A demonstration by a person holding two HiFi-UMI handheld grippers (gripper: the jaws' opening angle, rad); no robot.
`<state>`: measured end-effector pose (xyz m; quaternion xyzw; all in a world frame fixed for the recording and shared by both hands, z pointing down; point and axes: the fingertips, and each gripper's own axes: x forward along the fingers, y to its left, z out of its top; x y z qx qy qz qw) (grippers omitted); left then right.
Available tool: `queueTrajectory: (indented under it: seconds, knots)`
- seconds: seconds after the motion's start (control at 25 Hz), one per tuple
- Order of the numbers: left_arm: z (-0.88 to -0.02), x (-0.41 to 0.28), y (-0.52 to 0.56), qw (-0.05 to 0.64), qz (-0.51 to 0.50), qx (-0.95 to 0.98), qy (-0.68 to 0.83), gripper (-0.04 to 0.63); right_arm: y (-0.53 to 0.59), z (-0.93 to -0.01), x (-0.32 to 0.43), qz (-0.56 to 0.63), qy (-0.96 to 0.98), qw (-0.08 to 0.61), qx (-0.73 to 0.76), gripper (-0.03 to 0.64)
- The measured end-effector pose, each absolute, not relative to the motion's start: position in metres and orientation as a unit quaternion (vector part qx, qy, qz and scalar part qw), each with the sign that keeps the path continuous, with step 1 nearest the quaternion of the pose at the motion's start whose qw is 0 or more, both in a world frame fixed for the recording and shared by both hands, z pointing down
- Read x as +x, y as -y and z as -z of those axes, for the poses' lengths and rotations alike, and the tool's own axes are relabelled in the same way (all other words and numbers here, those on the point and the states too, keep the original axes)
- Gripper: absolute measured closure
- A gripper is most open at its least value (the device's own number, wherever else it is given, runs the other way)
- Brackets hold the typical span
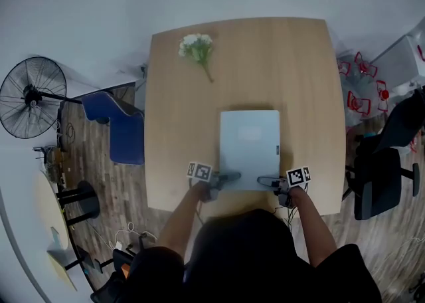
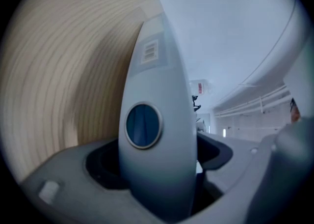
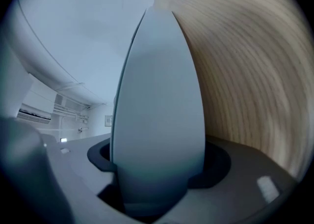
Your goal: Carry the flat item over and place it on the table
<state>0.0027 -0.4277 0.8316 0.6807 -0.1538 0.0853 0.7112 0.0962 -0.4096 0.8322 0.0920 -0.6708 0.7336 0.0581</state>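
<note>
A flat, pale grey laptop-like item (image 1: 250, 149) lies on the wooden table (image 1: 179, 96), near its front edge. My left gripper (image 1: 229, 177) is at the item's near left corner and my right gripper (image 1: 265, 180) at its near right corner. In the left gripper view the item (image 2: 157, 95) stands edge-on between the jaws of the left gripper (image 2: 157, 169), with dark gaps on both sides. In the right gripper view the item (image 3: 157, 95) likewise sits between the jaws of the right gripper (image 3: 157, 169), with a gap beside it. Both grippers look open around the item's edge.
A bunch of white flowers (image 1: 197, 48) lies at the table's far left. A blue chair (image 1: 123, 129) and a standing fan (image 1: 32, 96) are left of the table. A black office chair (image 1: 385, 175) and red-framed things (image 1: 362, 82) are to the right.
</note>
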Motion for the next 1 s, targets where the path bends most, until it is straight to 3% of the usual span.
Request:
queueTrajectory:
  seconds: [0.24, 0.48, 1.0]
  knots:
    - [-0.831, 0.005, 0.426, 0.714, -0.091, 0.672, 0.174, 0.189, 0.410, -0.834, 0.104, -0.725, 0.672, 0.079, 0.128, 0.222]
    - [-0.833, 0.001, 0.423, 0.667, -0.141, 0.684, 0.259, 0.130, 0.409, -0.834, 0.108, -0.712, 0.680, 0.091, 0.150, 0.222]
    - [-0.840, -0.008, 0.399, 0.608, -0.226, 0.692, 0.316, 0.112, 0.391, -0.831, 0.108, -0.667, 0.697, 0.149, 0.219, 0.180]
